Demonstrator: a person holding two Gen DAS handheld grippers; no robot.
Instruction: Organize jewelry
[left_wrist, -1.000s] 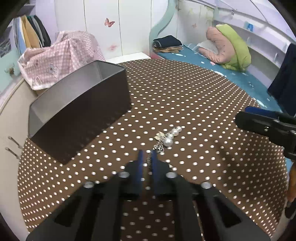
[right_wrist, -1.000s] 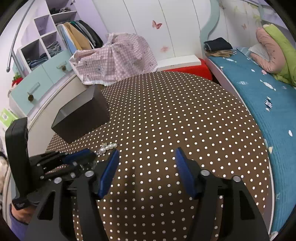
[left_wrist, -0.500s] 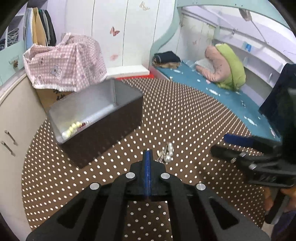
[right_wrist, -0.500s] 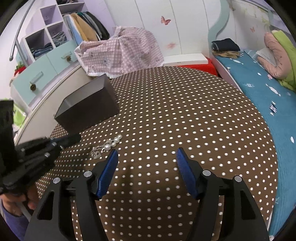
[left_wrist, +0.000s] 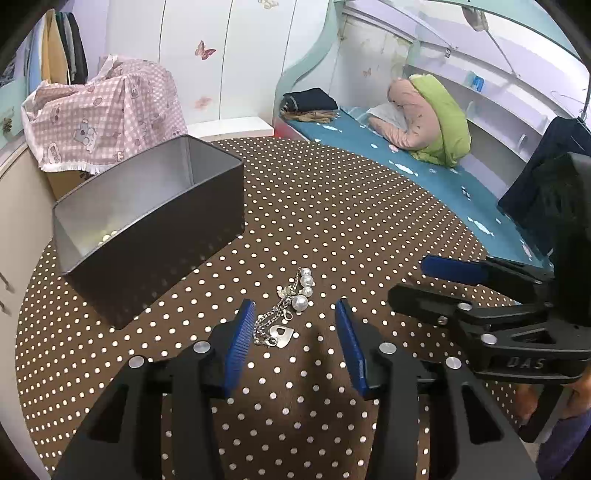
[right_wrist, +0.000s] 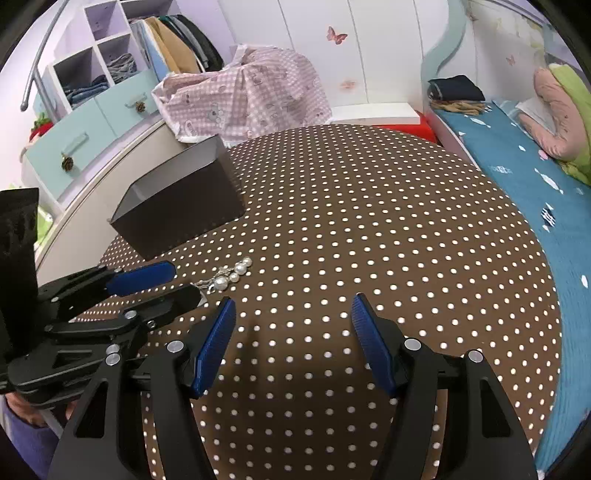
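While the left gripper (left_wrist: 295, 332) is opening, empty, over the bracelet (left_wrist: 291, 302) lying on the cloth (left_wrist: 332, 206) right of the box (left_wrist: 147, 229), best to lower straight, straddle chain and pearls, then pinch at the bunched middle. Farther right, right gripper (right_wrist: 291, 328) spread wide, empty, hovering clear.
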